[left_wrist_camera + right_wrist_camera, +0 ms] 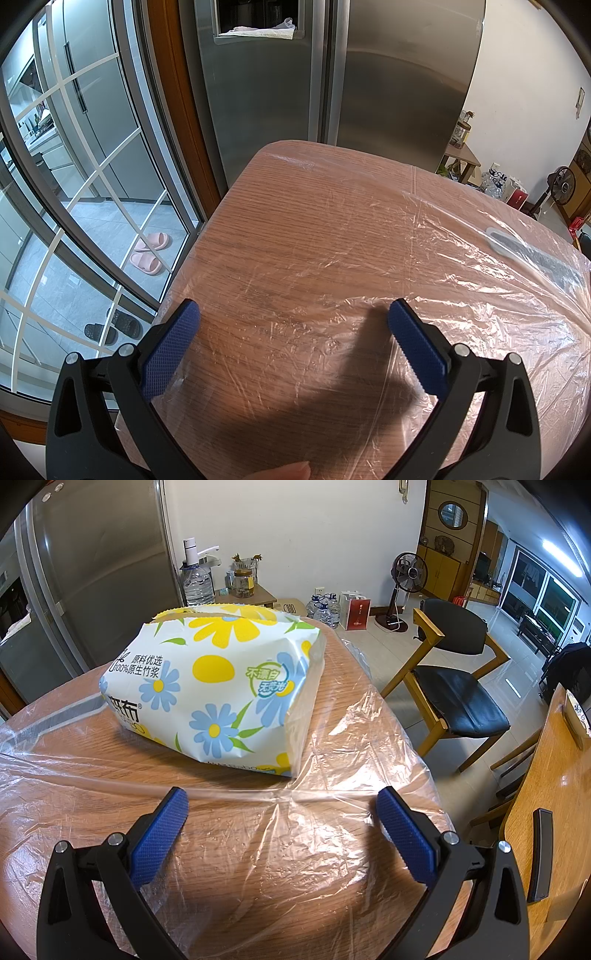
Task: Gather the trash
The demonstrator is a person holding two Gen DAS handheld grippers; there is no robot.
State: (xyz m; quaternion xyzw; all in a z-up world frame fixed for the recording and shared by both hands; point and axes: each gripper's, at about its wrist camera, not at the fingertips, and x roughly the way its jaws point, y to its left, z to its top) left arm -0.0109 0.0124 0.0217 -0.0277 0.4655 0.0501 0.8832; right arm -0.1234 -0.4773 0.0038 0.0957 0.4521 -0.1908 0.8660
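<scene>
both grippers spread wide, holding nothing. left gripper hovers over the bare end of the wooden table; the clear plastic sheet lies crumpled from 12 to 3 o'clock of it. right gripper sits low over the same sheet, whose raised fold runs right between its fingertips, probably lined up to pinch that ridge. tissue pack rests on the table at 11 o'clock of the right gripper, partly inside the plastic. sheet looks like the trash; no bin visible.
</scene>
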